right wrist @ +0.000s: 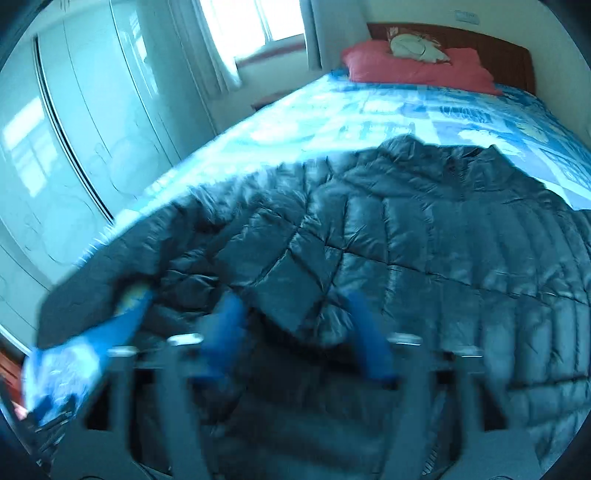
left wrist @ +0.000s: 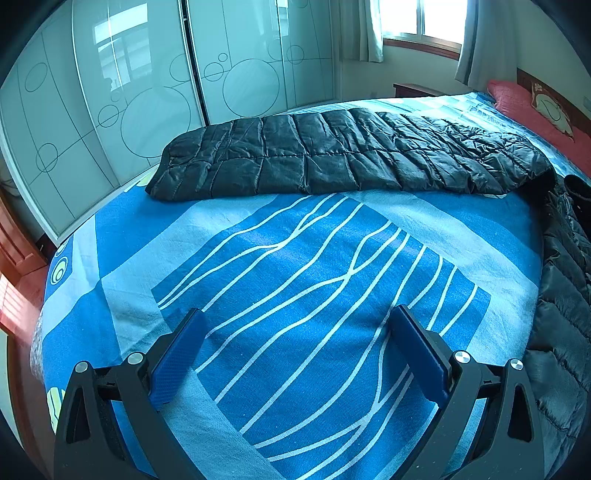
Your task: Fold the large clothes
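Left claw (left wrist: 299,354): jaws wide apart, nothing between the blue pads (left wrist: 177,354), hovering over bare sheet (left wrist: 295,258). Blue sheet with white wavy lines directly under and ahead of it. Beyond that, straight ahead, a long quilted black strip of the jacket (left wrist: 332,155) lies flat across the bed. More of the jacket runs down the claw's right side, edge of view. Past it, ahead-left, glass wardrobe doors (left wrist: 129,92) with circle patterns; ahead-right, a window (left wrist: 424,18) with curtains; far right, a red pillow (left wrist: 535,110).

Right claw (right wrist: 295,332): view motion-blurred. Jaws spread wide, pads apart, over jacket fabric; nothing clamped as far as the blur allows. Jacket fills everything under and ahead of this claw, puffy quilting, collar at the far end, ahead-right. A patch of blue sheet shows at the claw's lower left. Ahead beyond the collar: sheet, then the red pillow against a dark wooden headboard (right wrist: 498,48). Wardrobe to the left, window ahead-left.
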Action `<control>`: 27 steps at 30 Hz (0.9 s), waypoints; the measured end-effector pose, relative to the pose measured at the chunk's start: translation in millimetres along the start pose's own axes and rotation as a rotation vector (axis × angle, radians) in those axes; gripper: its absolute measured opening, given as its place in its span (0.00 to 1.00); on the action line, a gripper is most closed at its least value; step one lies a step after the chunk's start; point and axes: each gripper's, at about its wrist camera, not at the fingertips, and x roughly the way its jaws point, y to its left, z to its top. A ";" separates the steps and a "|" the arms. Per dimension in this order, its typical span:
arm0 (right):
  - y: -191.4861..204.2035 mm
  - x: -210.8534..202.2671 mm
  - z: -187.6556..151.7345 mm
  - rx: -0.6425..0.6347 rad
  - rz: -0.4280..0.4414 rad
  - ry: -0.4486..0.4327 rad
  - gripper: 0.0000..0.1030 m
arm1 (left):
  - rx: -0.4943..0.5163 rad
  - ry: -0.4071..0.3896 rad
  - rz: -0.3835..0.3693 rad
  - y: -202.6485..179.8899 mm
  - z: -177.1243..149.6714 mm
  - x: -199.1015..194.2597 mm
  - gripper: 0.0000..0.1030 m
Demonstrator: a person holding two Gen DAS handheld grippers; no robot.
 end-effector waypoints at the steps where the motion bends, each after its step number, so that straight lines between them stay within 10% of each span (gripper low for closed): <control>1: -8.8 -16.9 0.0 0.006 0.009 -0.016 0.74 | 0.000 0.000 0.000 0.0 -0.2 0.1 0.96; 5: -68.9 -77.5 2.6 0.057 -0.085 -0.097 0.72 | 0.002 0.000 0.004 -0.3 -0.3 0.0 0.96; 10: -183.2 -116.5 1.7 0.195 -0.337 -0.116 0.26 | 0.004 -0.001 0.006 -0.9 -0.6 -0.2 0.96; 17: -287.8 -87.5 -44.2 0.344 -0.397 0.063 0.18 | 0.016 -0.003 0.022 -5.4 -0.1 -1.9 0.96; 27: -301.4 -97.3 -6.7 0.321 -0.393 -0.064 0.18 | 0.021 -0.005 0.031 -8.0 1.3 -1.7 0.96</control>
